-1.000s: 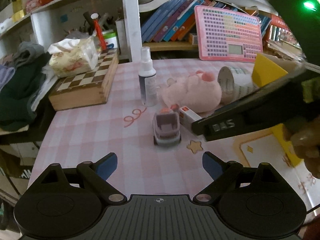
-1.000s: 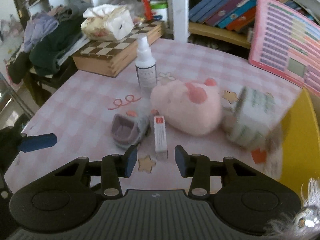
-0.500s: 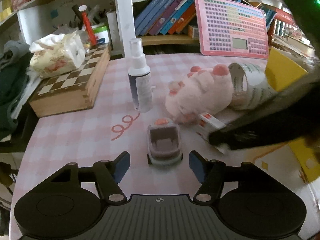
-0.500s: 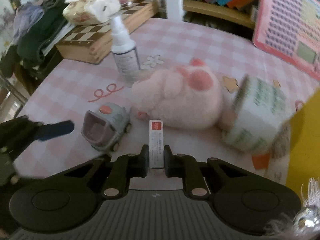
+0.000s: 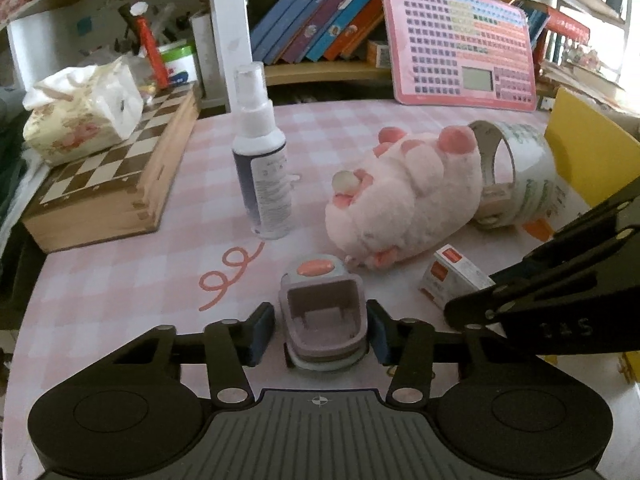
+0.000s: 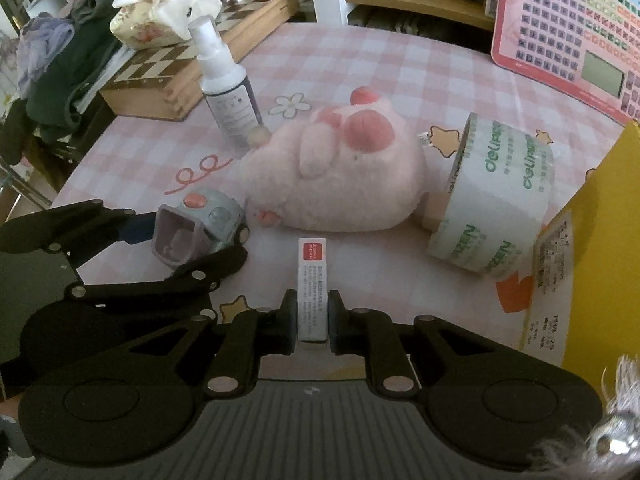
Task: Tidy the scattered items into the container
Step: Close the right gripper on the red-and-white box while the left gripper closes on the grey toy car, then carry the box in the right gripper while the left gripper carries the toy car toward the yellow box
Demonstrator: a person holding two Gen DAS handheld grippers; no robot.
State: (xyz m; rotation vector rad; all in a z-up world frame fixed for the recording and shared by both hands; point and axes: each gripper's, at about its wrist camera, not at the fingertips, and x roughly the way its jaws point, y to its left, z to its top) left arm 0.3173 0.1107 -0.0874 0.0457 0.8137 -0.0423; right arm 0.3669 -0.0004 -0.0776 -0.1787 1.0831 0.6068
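Pink checked table (image 5: 120, 280): left tongs (image 5: 320, 334) closing around toy car (image 5: 324, 316), right tongs (image 6: 313, 320) clamped on small box (image 6: 312, 292), plush pig (image 6: 336, 176) just beyond

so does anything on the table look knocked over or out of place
Yes: the pink plush lies flopped on its side mid-table, and the tape roll beside it stands on its edge, leaning by the yellow container. The spray bottle is upright. The toy car and small box sit between gripper fingers.

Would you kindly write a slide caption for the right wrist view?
Right gripper shut on the small white box while the left gripper closes around the toy car beside the pink plush.
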